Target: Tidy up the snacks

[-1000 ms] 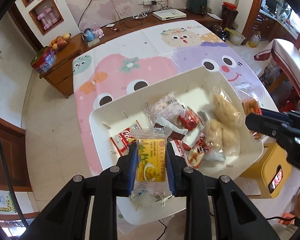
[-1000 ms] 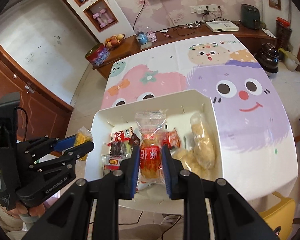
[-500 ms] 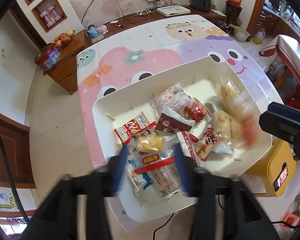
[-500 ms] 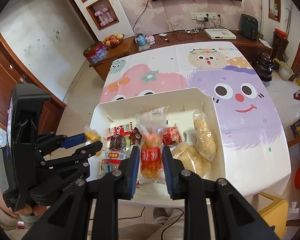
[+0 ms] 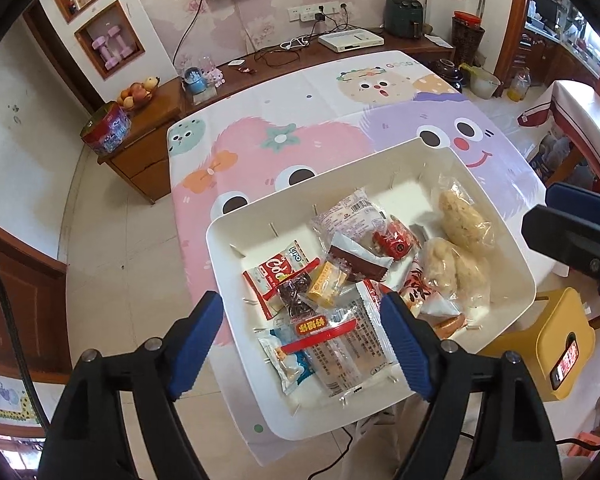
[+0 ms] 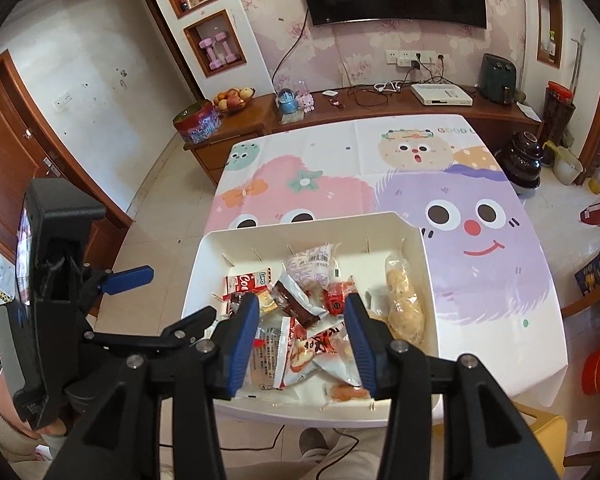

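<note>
A white tray (image 5: 220,232) (image 6: 300,226) at the table's near edge holds several wrapped snacks. My left gripper (image 5: 300,312) hangs over its near left part with its jaws opening wide and nothing between the pads. The yellow cake packet (image 5: 327,283) lies loose in the tray beyond them, beside a red-and-white biscuit packet (image 5: 280,272). My right gripper (image 6: 302,308) is above the tray's near middle, its jaws opening and pressing on nothing. The orange snack packet with the red label (image 6: 320,350) lies in the tray beneath them. Clear bags of pale puffed cakes (image 5: 464,224) (image 6: 404,300) fill the right side.
The table wears a cartoon-monster cloth (image 6: 380,184). A yellow stool (image 5: 556,344) stands at the near right corner. A wooden sideboard (image 6: 380,108) with a fruit bowl (image 6: 232,100), a tin and cables runs along the far wall. A person's legs show below the table edge.
Both grippers opened. The yellow cake packet left the left jaws and now lies in the tray. The orange snack packet dropped from the right jaws into the tray, and the right gripper rose slightly.
</note>
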Motion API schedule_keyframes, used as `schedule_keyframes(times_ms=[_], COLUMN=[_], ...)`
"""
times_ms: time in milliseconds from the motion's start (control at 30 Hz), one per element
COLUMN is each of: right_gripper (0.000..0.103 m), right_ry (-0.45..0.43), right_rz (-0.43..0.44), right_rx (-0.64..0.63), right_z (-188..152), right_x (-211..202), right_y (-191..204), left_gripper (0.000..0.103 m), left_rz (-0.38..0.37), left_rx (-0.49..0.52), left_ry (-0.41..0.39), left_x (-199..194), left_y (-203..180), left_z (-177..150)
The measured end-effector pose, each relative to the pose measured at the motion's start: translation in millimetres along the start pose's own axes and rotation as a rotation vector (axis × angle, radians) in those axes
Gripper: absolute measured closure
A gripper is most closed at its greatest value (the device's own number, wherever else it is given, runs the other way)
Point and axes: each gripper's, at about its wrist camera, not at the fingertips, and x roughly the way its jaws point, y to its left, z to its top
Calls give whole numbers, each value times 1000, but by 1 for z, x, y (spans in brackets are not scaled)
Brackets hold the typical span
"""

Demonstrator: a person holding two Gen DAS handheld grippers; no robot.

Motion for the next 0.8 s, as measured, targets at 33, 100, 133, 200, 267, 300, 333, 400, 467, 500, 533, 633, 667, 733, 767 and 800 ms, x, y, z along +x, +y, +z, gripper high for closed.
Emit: schedule_keyframes(times_ms=[33, 100, 133, 200, 267, 300, 333, 400, 467, 500, 533, 633, 667, 733, 767, 800], right_gripper=[58, 58, 58, 58, 58, 58, 58, 58, 58, 58, 58, 58, 58, 58, 58, 58], right_ry=[-3, -7, -9, -7, 0, 1, 1, 1, 5, 9, 12, 21, 27, 43, 50, 55], right_rz=[0, 1, 1, 0, 1, 1, 1, 4, 14, 19, 23, 35, 40, 49, 52, 52], right_rx=[-1, -3, -5, -13, -23, -28, -32, -41, -52, -59, -65, -80, -87, -98, -107, -117], right_z=[1, 2, 3, 4, 6, 8, 10, 16, 25, 30, 36, 57, 67, 86, 98, 107], right_x=[-2, -4, -5, -5, -3, -2, -2, 1, 4, 7, 9, 16, 19, 25, 30, 33], right_y=[1, 3, 4, 6, 8, 9, 11, 13, 16, 17, 17, 17, 15, 13, 11, 10], left_gripper=[22, 22, 22, 22, 22, 22, 22, 22, 21, 21, 20, 20, 20, 20, 19, 19], left_rz=[-4, -13, -14, -18, -24, -29, -31, -25, -16, -12, -7, 7, 15, 28, 37, 53], left_rx=[-2, -8, -14, -27, -49, -59, -70, -86, -104, -112, -122, -152, -164, -183, -194, -210], left_ry=[-3, -15, -26, -47, -63, -71, -81, -99, -116, -122, -128, -152, -163, -184, -195, -206], left_x=[-1, -5, -8, -14, -20, -23, -27, -33, -38, -40, -41, -42, -42, -42, -42, -40], left_y=[1, 3, 5, 9, 15, 19, 23, 30, 37, 40, 44, 55, 61, 68, 72, 77], left_z=[0, 0, 0, 1, 2, 2, 3, 4, 7, 8, 11, 18, 22, 28, 32, 37])
